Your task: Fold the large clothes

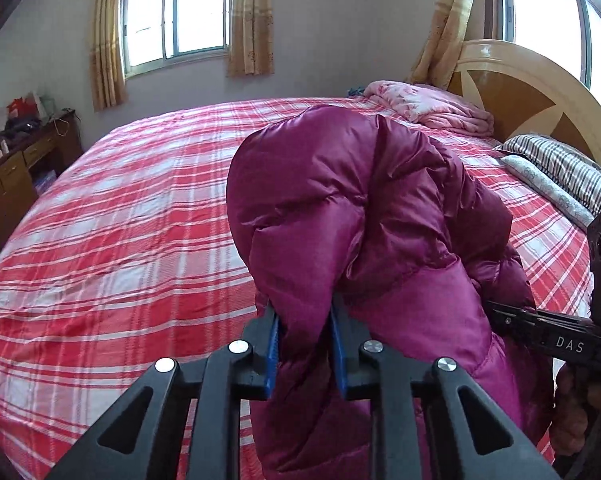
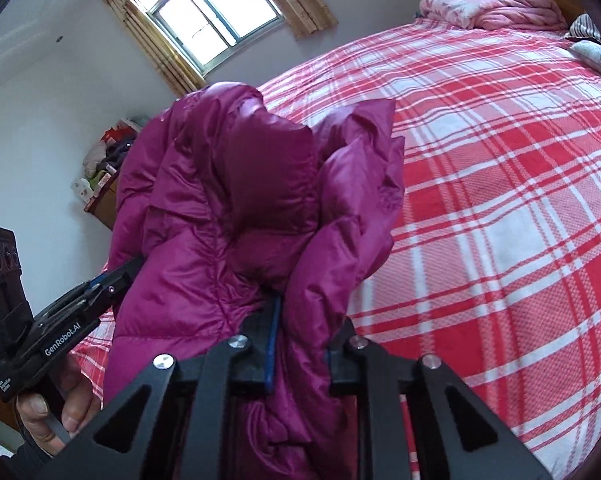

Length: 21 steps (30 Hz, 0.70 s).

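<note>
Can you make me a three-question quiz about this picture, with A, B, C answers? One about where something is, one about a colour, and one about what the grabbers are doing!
1. Where is the pink blanket?
A. on the floor
B. on the bed near the headboard
C. on the desk

2. What colour is the jacket?
A. magenta
B. green
C. black

3. What are the two grippers doing?
A. both open, empty
B. only one holds cloth
C. both shut on the jacket

Answers:
1 B, it lies bunched at the bed's head end.
2 A, its shiny puffy cloth is magenta in both views.
3 C, cloth is pinched between the jaws of the left gripper and the right gripper.
</note>
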### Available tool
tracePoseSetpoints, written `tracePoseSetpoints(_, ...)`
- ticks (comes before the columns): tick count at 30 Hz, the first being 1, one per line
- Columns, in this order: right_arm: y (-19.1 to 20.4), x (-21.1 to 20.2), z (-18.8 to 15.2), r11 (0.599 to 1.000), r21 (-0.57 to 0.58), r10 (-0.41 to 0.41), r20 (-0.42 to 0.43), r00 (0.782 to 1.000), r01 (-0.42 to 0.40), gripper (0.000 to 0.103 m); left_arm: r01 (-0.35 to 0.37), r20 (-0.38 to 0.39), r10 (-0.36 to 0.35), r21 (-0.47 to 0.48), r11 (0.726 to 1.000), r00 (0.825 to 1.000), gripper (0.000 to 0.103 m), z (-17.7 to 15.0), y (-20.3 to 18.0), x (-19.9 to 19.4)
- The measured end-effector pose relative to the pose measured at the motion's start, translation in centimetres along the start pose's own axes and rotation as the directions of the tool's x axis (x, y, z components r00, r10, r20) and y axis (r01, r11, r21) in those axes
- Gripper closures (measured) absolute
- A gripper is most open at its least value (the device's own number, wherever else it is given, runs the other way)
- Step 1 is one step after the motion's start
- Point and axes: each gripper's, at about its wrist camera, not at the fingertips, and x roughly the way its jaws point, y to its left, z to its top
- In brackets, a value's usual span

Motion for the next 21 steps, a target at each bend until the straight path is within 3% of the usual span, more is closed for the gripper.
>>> tracePoseSetpoints(3, 2.6, 1.4, -0.1, 0.999, -0.022, 0.044, -0.022, 0.999, -0.044, 0.083, -0.069, 0.008, 0.069, 0.004, 0.998, 0.998, 0.081, -0.7, 2.2, -2.0)
tracePoseSetpoints(9, 7.7, 4.7, -0.8, 0.99, -0.079, 0.113, -0.085, 0.99, -0.12, 0.083, -0.143, -0.009, 0.143, -0.053, 0.988, 0.99, 0.081, -2.7, 7.4, -4.9)
tracePoseSetpoints(21, 16.0, 11.3, -2.3, 0.958, -0.163, 0.201, -0.209, 0.957, -0.237, 0.083, -0.283, -0.029, 0.281, -0.143, 0.948, 0.959, 0.081, -6.4, 15.7, -8.8)
